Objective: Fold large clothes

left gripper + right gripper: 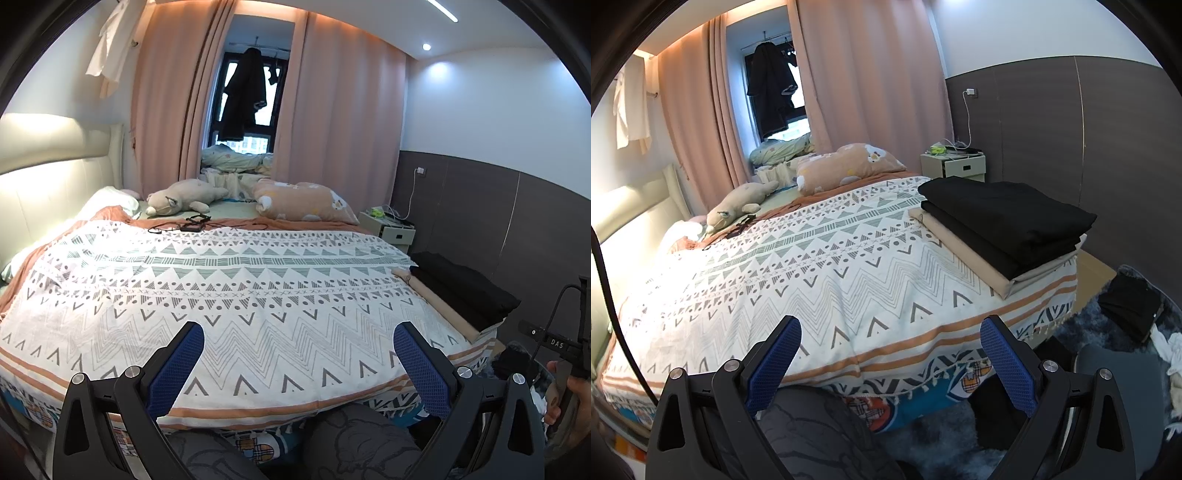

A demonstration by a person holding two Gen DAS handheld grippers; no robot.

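A stack of folded clothes lies on the bed's right corner: black pieces (1008, 218) on top of a beige piece (964, 251). The stack also shows in the left wrist view (461, 291). My left gripper (298, 343) is open and empty, held above the bed's front edge. My right gripper (890, 339) is open and empty, held above the front edge, left of the stack. The right-hand device (565, 347) shows at the right edge of the left wrist view. A dark garment (1130, 306) lies on the floor rug at the right.
The bed carries a white patterned cover (236, 295). A plush toy (184, 195), a peach pillow (303, 201) and black cables (184, 225) lie at its far side. A nightstand (955, 166) stands by the dark wall. My legs (354, 443) are at the bed's foot.
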